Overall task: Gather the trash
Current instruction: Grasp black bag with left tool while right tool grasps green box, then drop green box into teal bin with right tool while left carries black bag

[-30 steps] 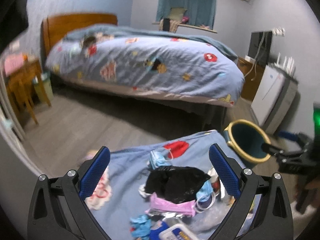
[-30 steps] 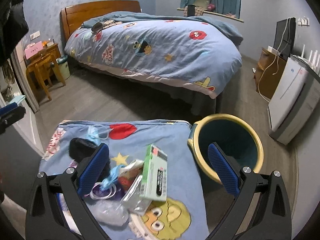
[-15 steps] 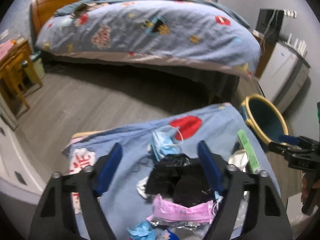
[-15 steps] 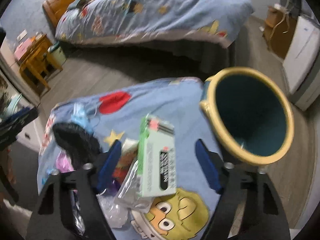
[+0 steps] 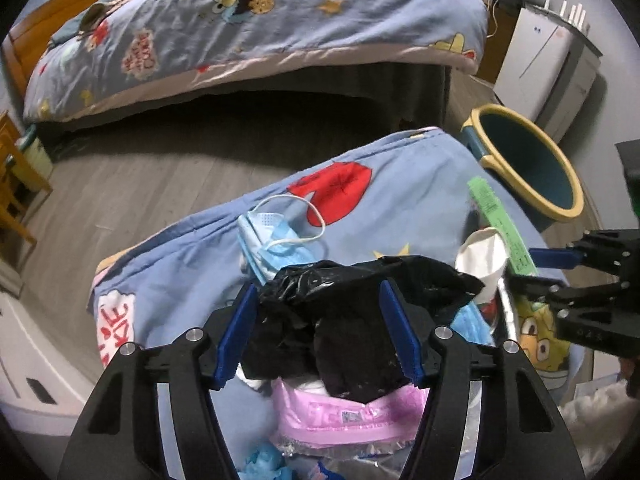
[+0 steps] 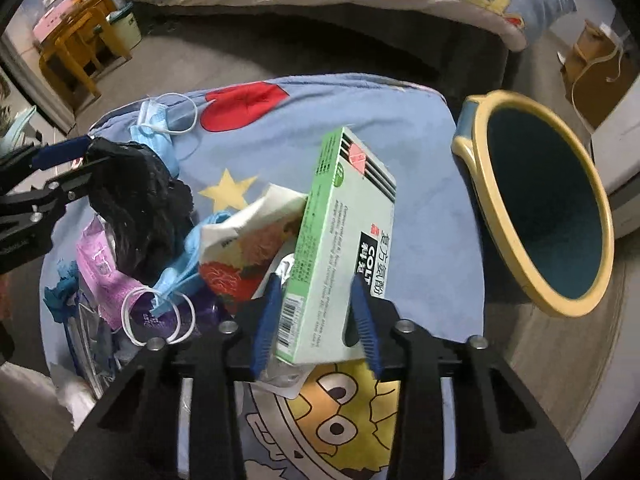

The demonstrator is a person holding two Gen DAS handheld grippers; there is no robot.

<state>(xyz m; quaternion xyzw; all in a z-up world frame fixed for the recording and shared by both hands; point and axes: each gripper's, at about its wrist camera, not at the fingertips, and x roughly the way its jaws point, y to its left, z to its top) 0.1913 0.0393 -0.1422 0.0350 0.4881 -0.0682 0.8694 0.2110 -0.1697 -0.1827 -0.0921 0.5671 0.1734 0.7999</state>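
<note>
Trash (image 5: 352, 336) crowds both tongs; bin (image 6: 548, 208) beside.

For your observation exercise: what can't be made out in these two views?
- Bin bottom: both views, hidden by its own wall.
- Pink packet: left view, top hidden under the black bag.
- Green box near end: right view, behind the right gripper.
- Foil wrapper: mostly under the box.
</note>
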